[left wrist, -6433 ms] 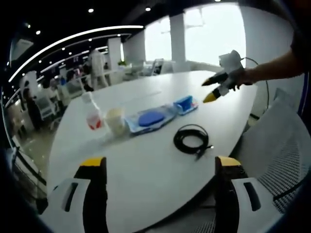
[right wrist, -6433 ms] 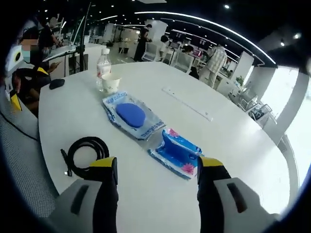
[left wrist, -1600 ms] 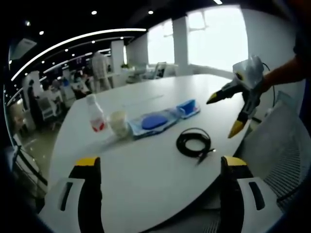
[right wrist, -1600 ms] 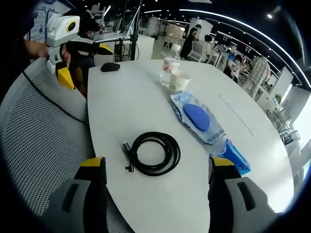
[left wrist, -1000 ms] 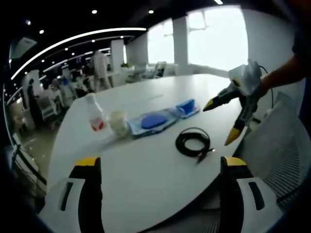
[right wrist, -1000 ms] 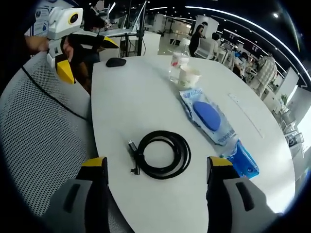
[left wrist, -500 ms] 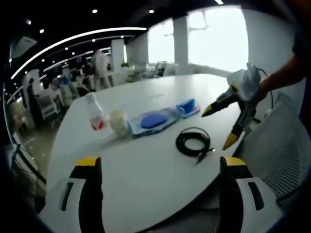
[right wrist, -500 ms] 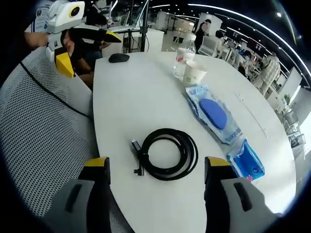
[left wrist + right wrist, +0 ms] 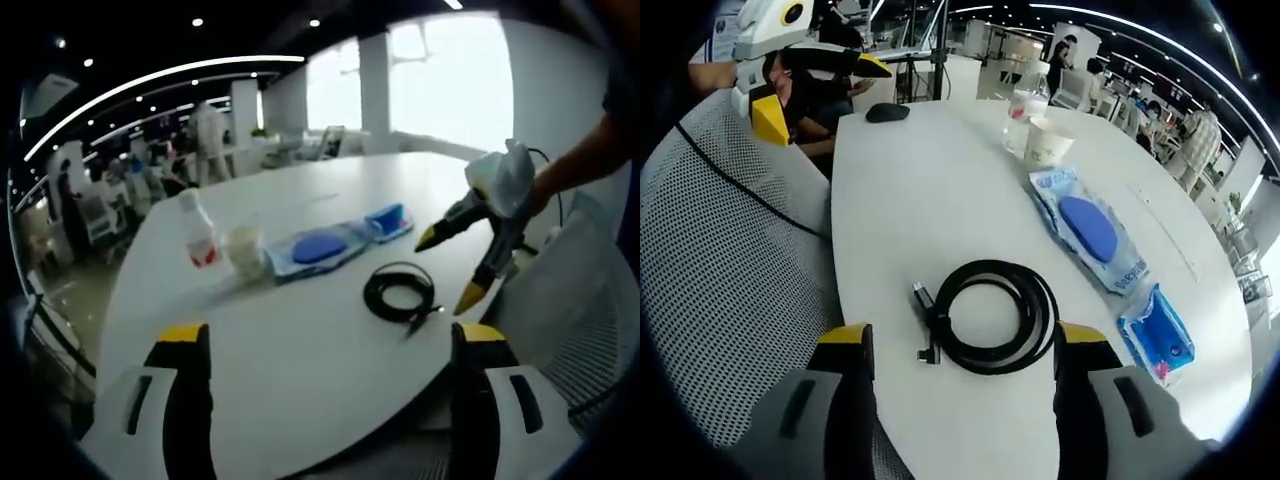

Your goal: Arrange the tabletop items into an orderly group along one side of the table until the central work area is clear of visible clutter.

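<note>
Coiled black cable (image 9: 992, 315), with its plug end at the coil's left side in the right gripper view, is shown lying flat on the white bench (image 9: 910, 190) near the bench's near edge, just beyond the right gripper (image 9: 962, 352), whose jaws are held apart and empty on either side of the coil. In the left gripper view the same cable (image 9: 402, 292) is seen at right of centre, with the right gripper (image 9: 452, 268) poised above and beside it. A row is formed farther along the bench by a blue tissue pack (image 9: 1156, 341), a clear packet holding a blue oval item (image 9: 1092, 236), a paper cup (image 9: 1048, 142) and a plastic bottle (image 9: 1018, 115); a dark computer mouse (image 9: 886, 112) is set apart at the far left. The left gripper (image 9: 322, 352) is held back from the bench with its jaws apart, nothing between them.

The cable is judged light and limp, so the loops may be expected to sag or unwind if a single strand is lifted. A hold across the bundled loops, near the plug where the turns overlap, is judged the most secure.
</note>
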`<action>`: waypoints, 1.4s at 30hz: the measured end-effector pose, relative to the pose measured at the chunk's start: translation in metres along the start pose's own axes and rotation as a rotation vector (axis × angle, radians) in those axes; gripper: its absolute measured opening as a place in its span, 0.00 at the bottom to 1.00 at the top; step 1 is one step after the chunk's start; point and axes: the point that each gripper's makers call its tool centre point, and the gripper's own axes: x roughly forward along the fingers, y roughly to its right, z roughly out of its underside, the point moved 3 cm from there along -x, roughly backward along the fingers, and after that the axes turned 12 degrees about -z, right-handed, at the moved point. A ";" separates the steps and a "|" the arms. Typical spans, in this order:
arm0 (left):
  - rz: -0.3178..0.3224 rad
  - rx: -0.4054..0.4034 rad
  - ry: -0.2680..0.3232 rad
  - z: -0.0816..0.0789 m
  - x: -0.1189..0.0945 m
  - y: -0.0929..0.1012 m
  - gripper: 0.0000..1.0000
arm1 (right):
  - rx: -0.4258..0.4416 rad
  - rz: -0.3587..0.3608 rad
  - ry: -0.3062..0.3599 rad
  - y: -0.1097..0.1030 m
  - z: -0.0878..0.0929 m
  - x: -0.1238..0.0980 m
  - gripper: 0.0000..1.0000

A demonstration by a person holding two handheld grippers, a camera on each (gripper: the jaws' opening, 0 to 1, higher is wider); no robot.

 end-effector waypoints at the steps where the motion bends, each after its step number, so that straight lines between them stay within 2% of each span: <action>1: -0.001 0.001 0.000 0.000 0.000 0.000 0.97 | 0.000 -0.001 0.000 0.000 0.000 0.001 0.72; 22: -0.003 -0.007 -0.002 0.001 0.000 -0.001 0.94 | -0.012 -0.031 -0.037 0.000 0.001 0.021 0.63; 29: -0.004 -0.009 -0.004 0.001 -0.001 -0.001 0.94 | 0.014 -0.043 -0.045 0.002 0.003 0.027 0.59; 42: -0.006 -0.007 -0.010 0.002 -0.001 -0.002 0.93 | 0.039 -0.063 -0.070 0.004 0.006 0.036 0.44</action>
